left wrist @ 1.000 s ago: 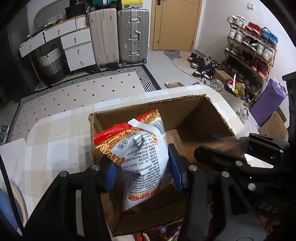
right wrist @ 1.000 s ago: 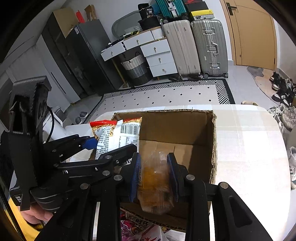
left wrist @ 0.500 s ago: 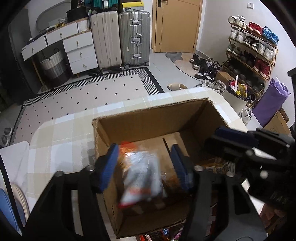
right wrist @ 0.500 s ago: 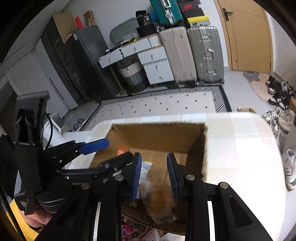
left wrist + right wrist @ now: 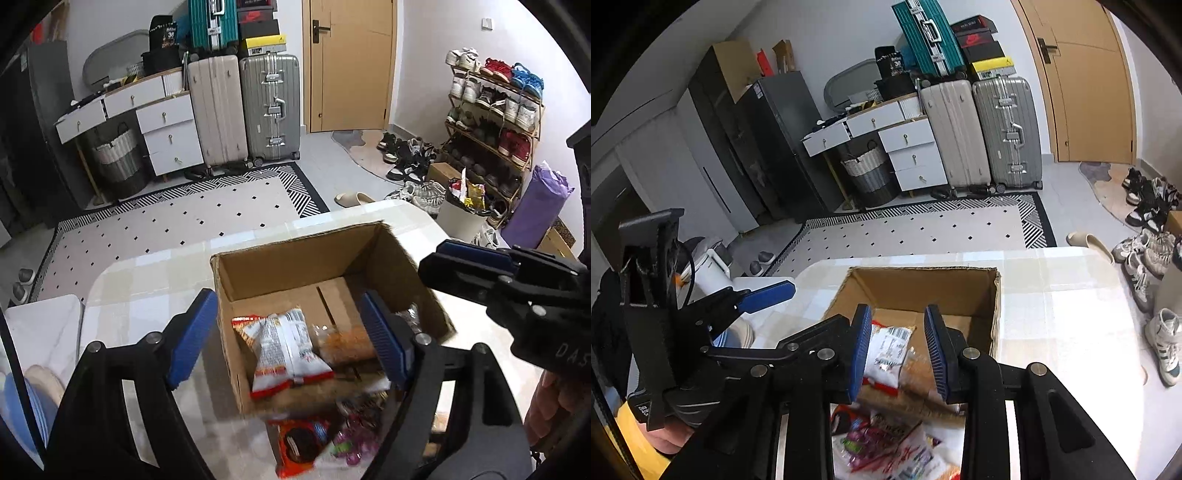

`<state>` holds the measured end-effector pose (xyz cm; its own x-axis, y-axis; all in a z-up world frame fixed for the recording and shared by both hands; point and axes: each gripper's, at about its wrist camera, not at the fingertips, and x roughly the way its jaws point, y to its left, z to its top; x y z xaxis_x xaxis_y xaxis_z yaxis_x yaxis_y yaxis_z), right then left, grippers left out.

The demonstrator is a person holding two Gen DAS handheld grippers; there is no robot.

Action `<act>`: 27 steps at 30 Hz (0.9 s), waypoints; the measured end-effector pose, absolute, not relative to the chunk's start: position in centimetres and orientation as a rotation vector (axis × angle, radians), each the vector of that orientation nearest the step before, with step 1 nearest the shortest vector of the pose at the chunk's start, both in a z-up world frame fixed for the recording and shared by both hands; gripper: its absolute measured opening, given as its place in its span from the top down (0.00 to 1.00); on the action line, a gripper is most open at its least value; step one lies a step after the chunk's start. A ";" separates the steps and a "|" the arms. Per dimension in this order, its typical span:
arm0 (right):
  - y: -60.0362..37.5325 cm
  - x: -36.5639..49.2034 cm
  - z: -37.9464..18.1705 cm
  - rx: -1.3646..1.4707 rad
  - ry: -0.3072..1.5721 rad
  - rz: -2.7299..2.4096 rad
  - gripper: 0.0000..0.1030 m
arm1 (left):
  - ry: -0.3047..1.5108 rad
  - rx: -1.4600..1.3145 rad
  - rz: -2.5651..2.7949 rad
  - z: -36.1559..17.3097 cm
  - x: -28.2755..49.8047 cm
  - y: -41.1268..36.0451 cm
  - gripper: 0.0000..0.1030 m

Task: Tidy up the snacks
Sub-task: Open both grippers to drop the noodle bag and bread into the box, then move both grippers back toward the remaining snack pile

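Left wrist view: both tongs, left tongs (image 5: 288,339) and right tongs (image 5: 897,347), are now hanging spread and empty; released noodle snack bag (image 5: 284,350) and orange snack pack (image 5: 347,343) are lying inside cardboard box (image 5: 295,254); remaining snacks (image 5: 299,443) are waiting at counter's (image 5: 147,295) near edge.

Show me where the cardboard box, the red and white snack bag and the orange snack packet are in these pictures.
cardboard box (image 5: 295,262): left wrist view, inner face of its far wall.
red and white snack bag (image 5: 284,350): left wrist view, middle of the bag, lying inside the box.
orange snack packet (image 5: 345,345): left wrist view, its clear front.

Left tool (image 5: 288,338) gapes above boxed snack bag (image 5: 286,349).
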<state>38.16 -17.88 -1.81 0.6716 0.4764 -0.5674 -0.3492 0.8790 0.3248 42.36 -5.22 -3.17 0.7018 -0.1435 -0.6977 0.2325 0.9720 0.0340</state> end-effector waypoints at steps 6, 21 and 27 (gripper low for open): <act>-17.9 33.3 1.1 0.170 0.646 0.481 0.60 | 0.708 0.116 -0.214 0.6 36.6 -4.7 0.23; -18.7 17.2 6.2 0.119 0.443 0.484 0.23 | 0.597 0.115 -0.212 7.3 19.8 -3.0 0.19; -19.1 11.2 5.9 0.107 0.345 0.467 0.10 | 0.561 0.066 -0.209 7.1 13.3 -1.1 0.15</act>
